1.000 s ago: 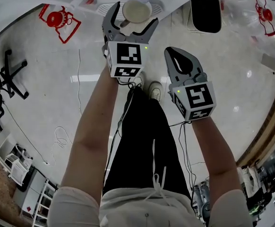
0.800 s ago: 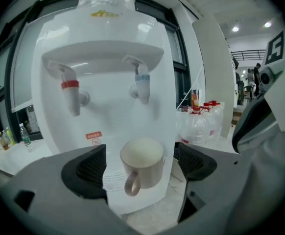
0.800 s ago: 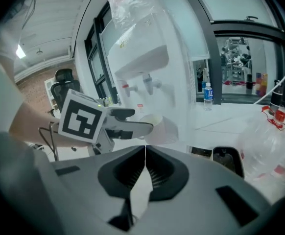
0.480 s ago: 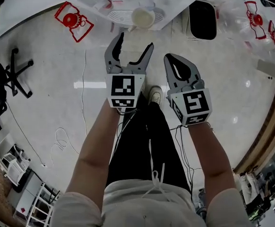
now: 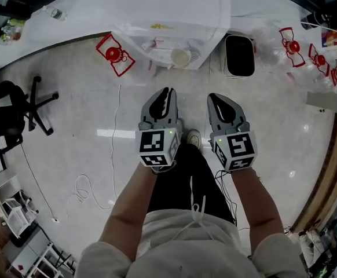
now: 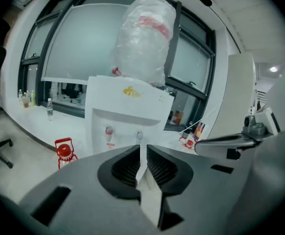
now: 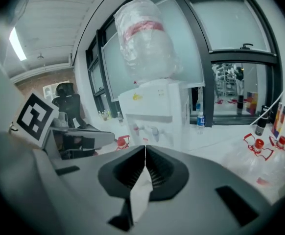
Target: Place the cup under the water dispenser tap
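In the head view the cup (image 5: 180, 57) is too small to tell what it holds, or whether it stands straight below a tap of the water dispenser (image 5: 174, 36); the bottle (image 5: 174, 2) on top is cut off by the upper edge. The left gripper (image 6: 142, 147), whose jaws have just been closing on nothing, covers the dispenser's tray and the cup in its own view; the right gripper (image 7: 145, 147) does likewise in its view; the dispenser's print is too small to read.
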A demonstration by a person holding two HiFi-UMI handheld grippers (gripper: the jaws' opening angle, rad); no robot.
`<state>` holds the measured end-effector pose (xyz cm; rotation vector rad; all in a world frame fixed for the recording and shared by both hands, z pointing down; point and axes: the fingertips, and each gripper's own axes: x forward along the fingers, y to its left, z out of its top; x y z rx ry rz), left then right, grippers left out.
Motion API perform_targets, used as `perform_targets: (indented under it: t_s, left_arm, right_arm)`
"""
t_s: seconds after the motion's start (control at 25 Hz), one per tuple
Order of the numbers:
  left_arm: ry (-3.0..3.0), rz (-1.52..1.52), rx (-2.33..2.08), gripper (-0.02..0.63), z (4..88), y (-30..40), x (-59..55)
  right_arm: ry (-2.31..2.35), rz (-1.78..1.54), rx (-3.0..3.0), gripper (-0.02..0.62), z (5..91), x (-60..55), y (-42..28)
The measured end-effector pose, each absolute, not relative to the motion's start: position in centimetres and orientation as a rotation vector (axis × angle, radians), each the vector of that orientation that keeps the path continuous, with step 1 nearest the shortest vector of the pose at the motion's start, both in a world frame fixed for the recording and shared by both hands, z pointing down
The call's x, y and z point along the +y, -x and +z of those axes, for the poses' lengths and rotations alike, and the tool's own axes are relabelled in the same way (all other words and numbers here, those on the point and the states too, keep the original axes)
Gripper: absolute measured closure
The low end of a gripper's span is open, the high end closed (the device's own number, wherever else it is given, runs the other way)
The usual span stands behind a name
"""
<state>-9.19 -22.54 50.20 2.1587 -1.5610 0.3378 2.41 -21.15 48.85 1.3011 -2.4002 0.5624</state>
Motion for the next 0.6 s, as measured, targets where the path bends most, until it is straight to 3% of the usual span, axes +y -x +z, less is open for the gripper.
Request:
perform_targets:
  t_s: [0.6]
  left_arm:
    - [-2.448, 0.134, -1.565, 0.586, 28.2, 6.7, -21.2]
  right_arm:
    - [-1.478, 0.329, -2.529, 0.568, 28.8, -19.9, -4.8]
